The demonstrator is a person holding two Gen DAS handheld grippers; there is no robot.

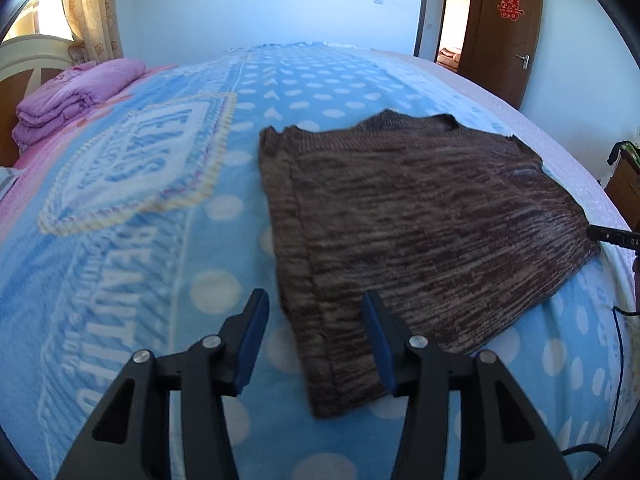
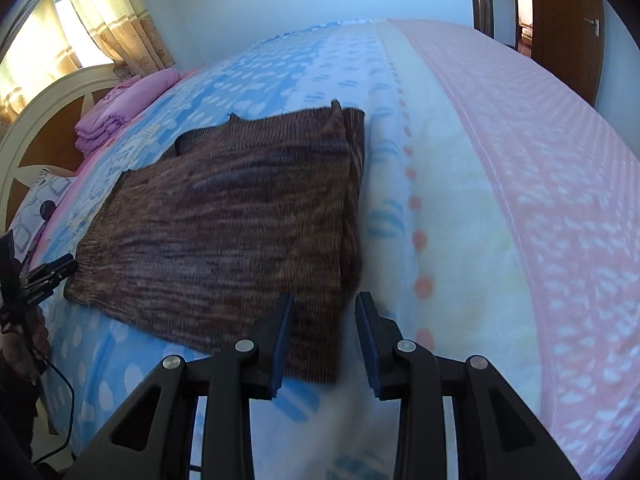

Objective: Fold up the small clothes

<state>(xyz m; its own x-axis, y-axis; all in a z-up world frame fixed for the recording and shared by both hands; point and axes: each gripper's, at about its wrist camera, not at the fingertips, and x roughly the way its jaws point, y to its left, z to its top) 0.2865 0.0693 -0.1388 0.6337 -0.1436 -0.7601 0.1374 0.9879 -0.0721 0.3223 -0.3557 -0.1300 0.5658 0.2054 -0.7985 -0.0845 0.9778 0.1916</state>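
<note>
A brown knitted sweater (image 1: 420, 208) lies flat on the blue dotted blanket (image 1: 168, 264), its sides folded in along straight edges. My left gripper (image 1: 314, 306) hovers open over the sweater's near left corner, with nothing pressed between its blue pads. In the right wrist view the sweater (image 2: 240, 220) fills the middle. My right gripper (image 2: 324, 300) stands open just above its near right edge, and the cloth is not clamped. The right gripper's tip (image 1: 612, 236) shows at the sweater's far side in the left wrist view. The left gripper (image 2: 48, 272) shows at the left edge of the right wrist view.
A folded pink quilt (image 1: 76, 96) lies by the white headboard (image 2: 44, 112). A pink and cream cover (image 2: 540, 200) spans the bed's right part. A brown door (image 1: 504, 28) stands open at the far wall. A black cable (image 2: 60, 392) hangs off the bed's near side.
</note>
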